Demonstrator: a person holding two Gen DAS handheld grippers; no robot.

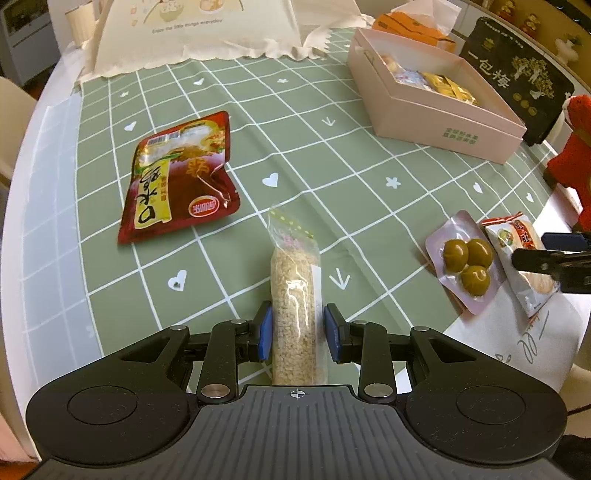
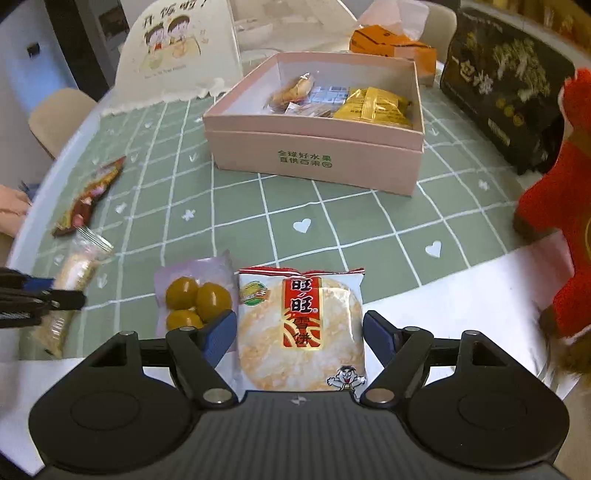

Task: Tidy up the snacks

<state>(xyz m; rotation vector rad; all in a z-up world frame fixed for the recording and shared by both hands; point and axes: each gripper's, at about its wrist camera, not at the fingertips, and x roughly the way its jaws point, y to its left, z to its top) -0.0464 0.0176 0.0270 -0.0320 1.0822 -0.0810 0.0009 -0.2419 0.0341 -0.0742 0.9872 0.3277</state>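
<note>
My left gripper (image 1: 297,330) is open, its blue pads on either side of a clear-wrapped grain bar (image 1: 295,302) lying on the green checked cloth, small gaps showing. My right gripper (image 2: 299,334) is open around a white rice cracker packet (image 2: 300,332); it also shows in the left wrist view (image 1: 517,258). A pack of three green plums (image 2: 192,295) lies just left of the packet, also in the left wrist view (image 1: 465,258). A red snack pouch (image 1: 181,177) lies at the left. The pink box (image 2: 314,155) holds several snacks.
A black gift box (image 2: 506,85) and an orange box (image 2: 391,44) stand behind the pink box. A red plush toy (image 2: 561,229) sits at the right edge. A cream cartoon bag (image 1: 192,33) stands at the back left. The table rim curves close on the left.
</note>
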